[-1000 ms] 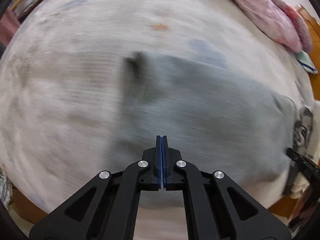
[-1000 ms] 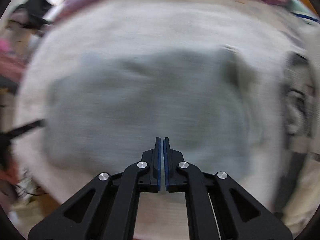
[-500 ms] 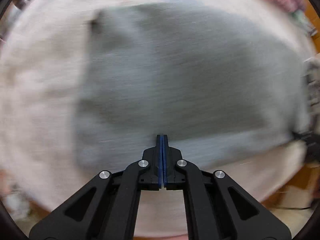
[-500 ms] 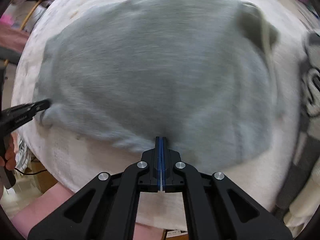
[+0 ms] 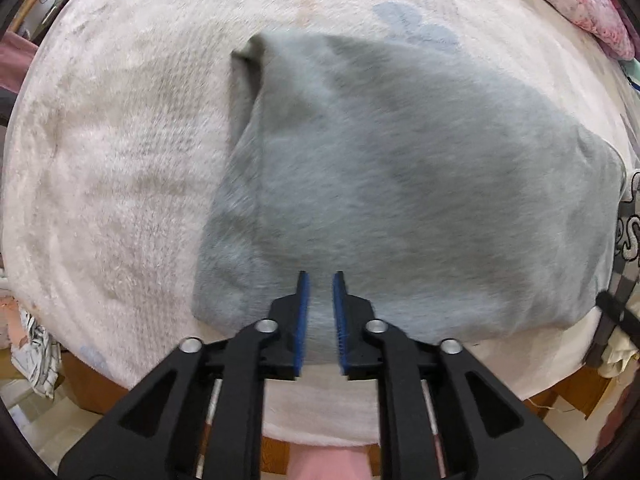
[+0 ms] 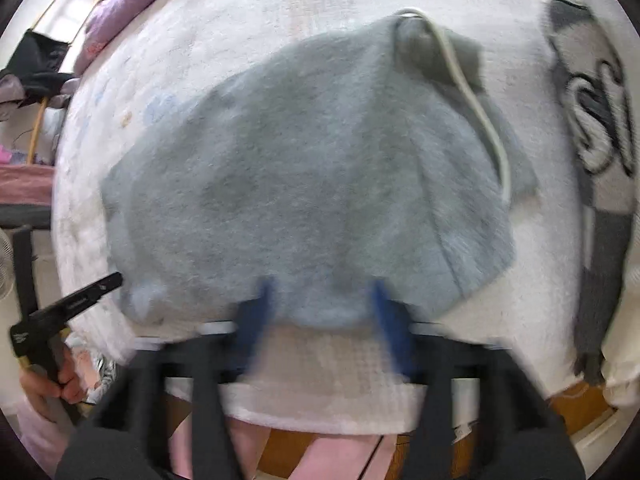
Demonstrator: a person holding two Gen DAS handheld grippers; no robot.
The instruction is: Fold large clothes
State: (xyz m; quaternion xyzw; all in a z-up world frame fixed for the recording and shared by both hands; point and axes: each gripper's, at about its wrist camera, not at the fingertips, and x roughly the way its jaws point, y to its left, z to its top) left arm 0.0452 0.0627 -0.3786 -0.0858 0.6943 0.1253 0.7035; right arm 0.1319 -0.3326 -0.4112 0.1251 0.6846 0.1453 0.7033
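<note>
Both hand-held grippers hang over the near hem, jaws opening, no cloth between them: left hand-held gripper (image 5: 319,280) slightly apart, right hand-held gripper (image 6: 322,284) wide. The grey garment (image 5: 400,184) lies spread on the bed (image 5: 120,160), stretching away from both.

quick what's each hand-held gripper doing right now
Left hand-held gripper: jaws opening, grey garment below them, nothing held.
Right hand-held gripper: jaws opening wide, nothing held.

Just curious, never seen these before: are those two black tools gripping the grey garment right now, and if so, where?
Nothing is held. Both tools, left and right, are opening over the near edge of the grey garment, which lies loose on the white blanket.
</note>
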